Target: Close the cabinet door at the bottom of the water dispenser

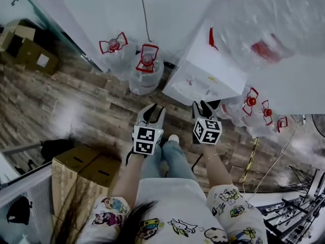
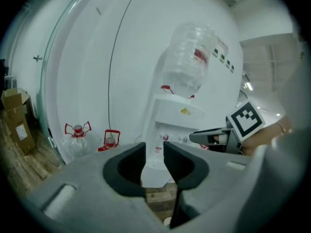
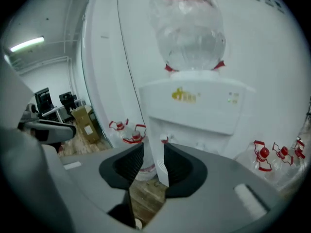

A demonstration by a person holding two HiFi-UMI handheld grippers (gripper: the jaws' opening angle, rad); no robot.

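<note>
Both the left tongs (image 1: 155, 115) and the right tongs (image 1: 201, 108) stood released and empty, held at frame centre before the white, boxy water dispenser (image 1: 205, 72) at upper right. Its cabinet door sat low on the front, hidden under the top there; likely a light, stiff, smooth hinged panel, best pushed at its free edge.

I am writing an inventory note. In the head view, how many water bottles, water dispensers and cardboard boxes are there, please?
Water bottles: 6, five on the floor and one on the dispenser
Water dispenser: 1
Cardboard boxes: 4
Total: 11
</note>
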